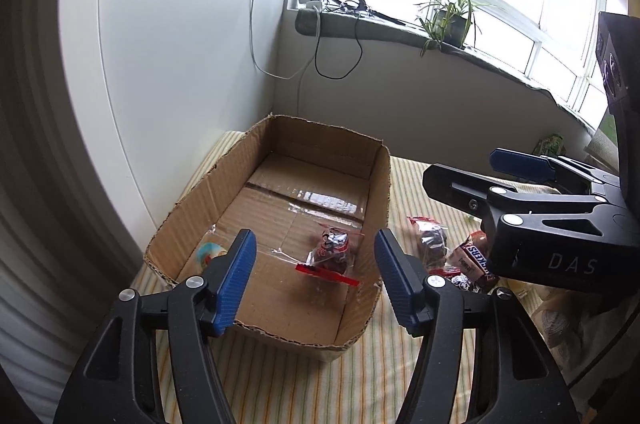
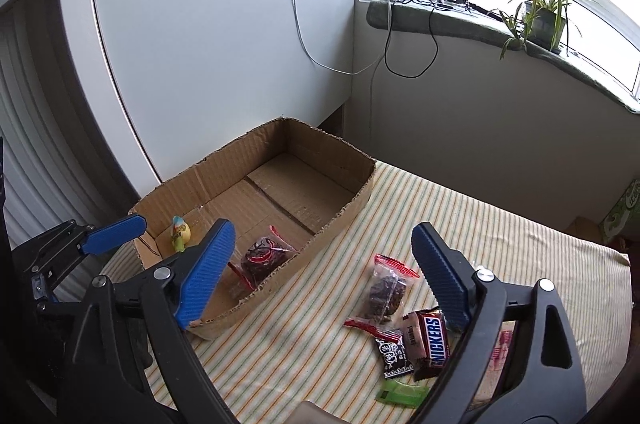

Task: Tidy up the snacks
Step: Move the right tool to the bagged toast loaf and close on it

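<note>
Cardboard box sits ahead of the left gripper, whose blue pads stand spread with nothing pressed between them. Beyond the gap between those pads, a clear bag of dark snacks lies on the box floor; a small yellow sweet lies just past the left pad. The right gripper is spread wide and empty. Between its fingers, on the striped cloth, lies a second clear bag; a Snickers bar lies beside its right finger.
</note>
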Demonstrator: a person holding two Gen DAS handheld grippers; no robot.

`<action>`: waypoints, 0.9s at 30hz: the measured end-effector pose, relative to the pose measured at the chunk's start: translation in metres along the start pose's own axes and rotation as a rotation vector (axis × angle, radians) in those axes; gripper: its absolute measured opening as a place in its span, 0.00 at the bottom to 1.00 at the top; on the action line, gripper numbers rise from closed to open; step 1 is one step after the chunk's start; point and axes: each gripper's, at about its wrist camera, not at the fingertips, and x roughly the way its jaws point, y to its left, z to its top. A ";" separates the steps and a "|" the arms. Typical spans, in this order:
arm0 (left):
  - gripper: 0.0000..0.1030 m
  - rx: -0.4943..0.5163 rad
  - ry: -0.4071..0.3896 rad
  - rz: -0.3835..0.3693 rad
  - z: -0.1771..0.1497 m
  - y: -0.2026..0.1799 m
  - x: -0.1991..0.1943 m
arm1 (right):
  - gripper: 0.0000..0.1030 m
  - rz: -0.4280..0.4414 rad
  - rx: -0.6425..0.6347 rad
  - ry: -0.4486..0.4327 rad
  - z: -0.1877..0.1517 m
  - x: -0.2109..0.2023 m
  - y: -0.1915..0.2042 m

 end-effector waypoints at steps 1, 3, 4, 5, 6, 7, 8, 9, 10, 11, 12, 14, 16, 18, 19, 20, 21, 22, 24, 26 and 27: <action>0.59 0.003 -0.001 -0.003 -0.001 -0.003 -0.001 | 0.92 -0.005 0.004 -0.002 -0.002 -0.003 -0.004; 0.60 0.009 0.000 -0.010 -0.002 -0.009 -0.004 | 0.95 -0.017 0.015 -0.008 -0.007 -0.010 -0.013; 0.60 0.011 0.002 -0.017 -0.002 -0.013 -0.004 | 0.95 -0.025 0.020 -0.010 -0.010 -0.013 -0.017; 0.60 0.013 0.004 -0.024 -0.003 -0.016 -0.005 | 0.95 -0.033 0.023 -0.010 -0.013 -0.016 -0.023; 0.60 0.016 0.004 -0.030 -0.003 -0.020 -0.005 | 0.95 -0.044 0.027 -0.011 -0.016 -0.020 -0.028; 0.60 0.019 0.005 -0.036 -0.004 -0.025 -0.005 | 0.95 -0.057 0.032 -0.013 -0.020 -0.024 -0.035; 0.60 0.021 0.006 -0.044 -0.005 -0.029 -0.005 | 0.95 -0.069 0.038 -0.016 -0.023 -0.028 -0.041; 0.60 0.023 0.008 -0.052 -0.005 -0.033 -0.005 | 0.95 -0.080 0.044 -0.017 -0.027 -0.031 -0.048; 0.60 0.025 0.011 -0.061 -0.006 -0.038 -0.004 | 0.95 -0.091 0.050 -0.015 -0.032 -0.035 -0.056; 0.60 0.028 0.015 -0.070 -0.007 -0.042 -0.003 | 0.95 -0.101 0.059 -0.012 -0.036 -0.038 -0.065; 0.60 0.031 0.018 -0.078 -0.008 -0.047 -0.002 | 0.95 -0.112 0.068 -0.010 -0.040 -0.041 -0.073; 0.60 0.039 0.024 -0.093 -0.010 -0.056 -0.001 | 0.95 -0.134 0.088 -0.003 -0.050 -0.047 -0.091; 0.60 0.045 0.032 -0.112 -0.012 -0.065 0.002 | 0.95 -0.152 0.110 0.005 -0.060 -0.052 -0.110; 0.60 0.050 0.038 -0.127 -0.014 -0.074 0.003 | 0.95 -0.167 0.133 0.016 -0.069 -0.056 -0.128; 0.60 0.053 0.042 -0.137 -0.015 -0.078 0.004 | 0.95 -0.172 0.145 0.022 -0.073 -0.058 -0.137; 0.60 0.056 0.046 -0.145 -0.015 -0.083 0.005 | 0.95 -0.172 0.158 0.030 -0.077 -0.059 -0.146; 0.60 0.058 0.050 -0.152 -0.016 -0.087 0.006 | 0.95 -0.171 0.171 0.038 -0.081 -0.059 -0.154; 0.60 0.058 0.055 -0.162 -0.017 -0.091 0.008 | 0.95 -0.172 0.185 0.045 -0.084 -0.059 -0.162; 0.60 0.060 0.067 -0.178 -0.020 -0.099 0.011 | 0.95 -0.174 0.212 0.056 -0.090 -0.059 -0.176; 0.60 0.066 0.078 -0.191 -0.022 -0.109 0.015 | 0.95 -0.166 0.231 0.063 -0.095 -0.060 -0.187; 0.60 0.069 0.084 -0.199 -0.023 -0.113 0.017 | 0.95 -0.160 0.237 0.066 -0.098 -0.061 -0.192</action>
